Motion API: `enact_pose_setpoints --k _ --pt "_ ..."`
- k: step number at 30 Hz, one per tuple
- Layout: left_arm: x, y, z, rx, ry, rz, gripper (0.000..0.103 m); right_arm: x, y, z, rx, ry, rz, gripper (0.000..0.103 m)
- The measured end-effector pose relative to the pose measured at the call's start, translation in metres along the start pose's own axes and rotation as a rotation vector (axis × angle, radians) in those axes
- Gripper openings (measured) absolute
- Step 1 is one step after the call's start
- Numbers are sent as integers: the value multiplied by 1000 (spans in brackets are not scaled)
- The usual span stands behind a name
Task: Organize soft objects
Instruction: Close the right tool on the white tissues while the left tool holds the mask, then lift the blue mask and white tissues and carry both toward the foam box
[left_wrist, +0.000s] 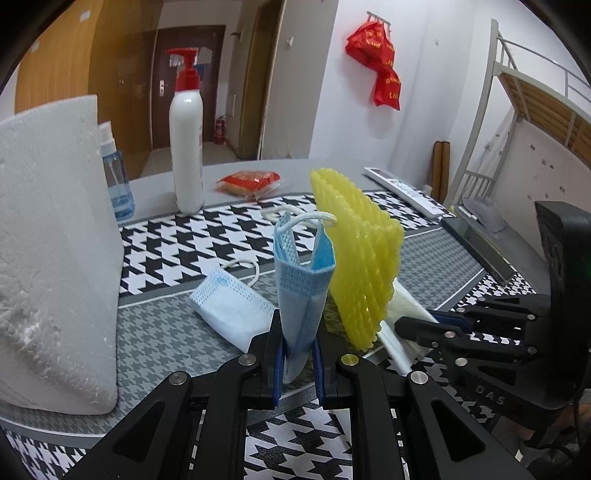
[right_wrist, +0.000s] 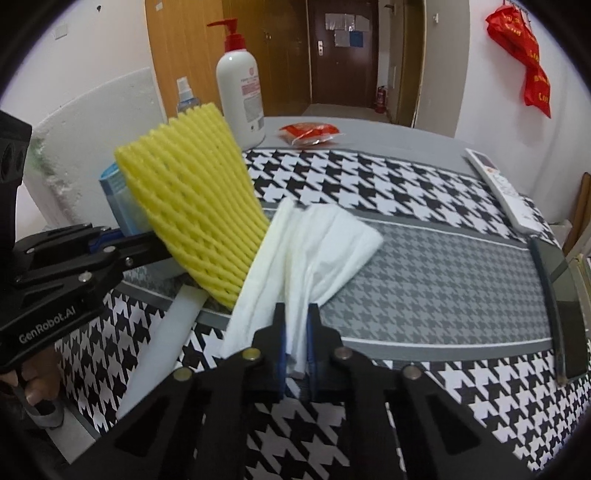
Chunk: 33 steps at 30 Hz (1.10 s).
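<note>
My left gripper (left_wrist: 298, 345) is shut on a folded blue face mask (left_wrist: 303, 280), held upright above the table; the mask also shows behind the net in the right wrist view (right_wrist: 118, 203). My right gripper (right_wrist: 296, 328) is shut on a bunch of white tissue (right_wrist: 317, 240) that lies on the houndstooth mat (right_wrist: 443, 266). A yellow foam fruit net (left_wrist: 362, 254) stands tilted between the two grippers, leaning on the tissue; it also shows in the right wrist view (right_wrist: 195, 206). A second, paler mask (left_wrist: 229, 310) lies flat on the mat left of my left gripper.
A white foam block (left_wrist: 51, 251) stands at the left. A pump bottle (left_wrist: 186, 147), a blue spray bottle (left_wrist: 118, 184) and a red snack packet (left_wrist: 249, 182) sit at the back. A remote (right_wrist: 502, 188) and a dark phone (right_wrist: 561, 310) lie at the right.
</note>
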<state>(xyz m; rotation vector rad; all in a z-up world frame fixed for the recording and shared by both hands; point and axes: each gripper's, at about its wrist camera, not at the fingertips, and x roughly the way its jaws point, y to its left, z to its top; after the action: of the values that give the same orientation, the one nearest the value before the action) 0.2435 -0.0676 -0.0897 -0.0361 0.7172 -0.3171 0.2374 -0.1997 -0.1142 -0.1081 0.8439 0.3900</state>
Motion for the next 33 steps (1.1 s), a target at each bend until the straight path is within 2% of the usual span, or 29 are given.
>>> enact_pose_setpoints --k 2,6,11,17,23,30,32,33 --pt "-3 -1 0 1 -8 -5 14 -3 -1 -1 5 -8 15 11" --pt "-7 -3 0 14 -23 -4 14 -4 -1 -7 -4 15 -46 12" --pt "-7 -5 0 21 -21 -11 14 -2 5 -8 -53 15 -79 12" --pt "-5 -4 1 21 -17 -13 14 -2 1 -8 -44 35 -38 12" --pt "-4 -5 0 26 -17 -2 14 6 8 1 -93 58 -76 13" --pt "-4 -5 -1 27 -13 4 14 5 7 1 -87 42 -57 13" --pt "-4 -5 -1 26 -13 2 14 4 6 -1 -80 38 -54 12" --pt "-4 -5 0 27 -14 3 14 4 4 -1 -69 37 -52 8"
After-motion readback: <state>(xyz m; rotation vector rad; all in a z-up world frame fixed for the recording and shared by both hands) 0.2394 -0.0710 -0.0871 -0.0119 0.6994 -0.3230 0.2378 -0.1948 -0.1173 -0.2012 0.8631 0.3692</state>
